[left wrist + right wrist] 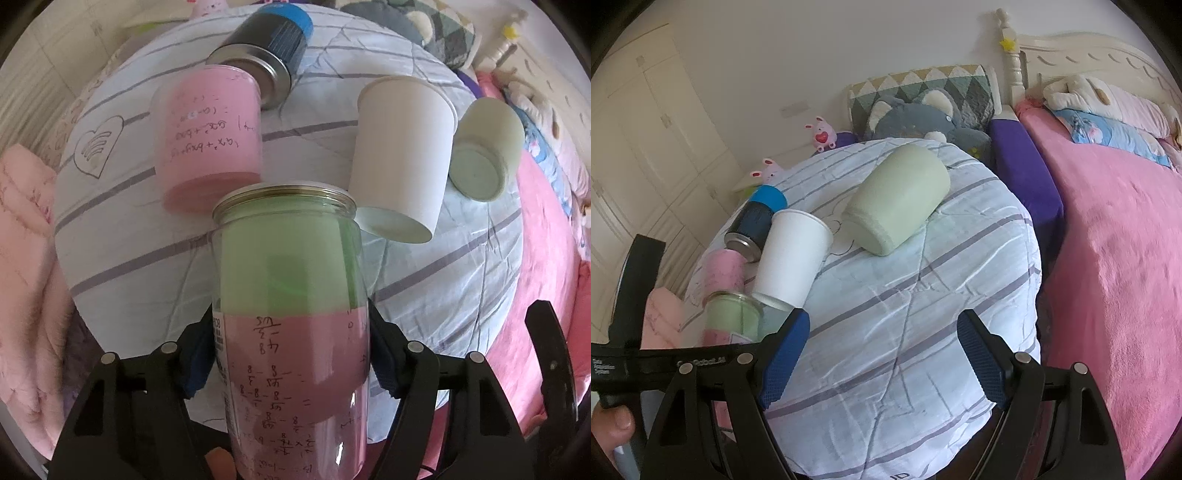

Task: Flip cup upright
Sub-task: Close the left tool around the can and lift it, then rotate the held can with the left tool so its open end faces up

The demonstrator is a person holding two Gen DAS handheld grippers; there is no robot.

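Observation:
My left gripper is shut on a clear jar lined with green and pink paper; it holds the jar with the metal-rimmed mouth pointing away. The jar also shows in the right wrist view. A white paper cup lies on its side on the striped cloth, also in the right wrist view. A pale green cup lies on its side further back; it shows in the left wrist view. My right gripper is open and empty above the cloth.
A pink paper-wrapped jar and a dark can with a blue cap lie behind the held jar. A pink bed is to the right, a pink blanket to the left. Pillows and plush toys sit at the back.

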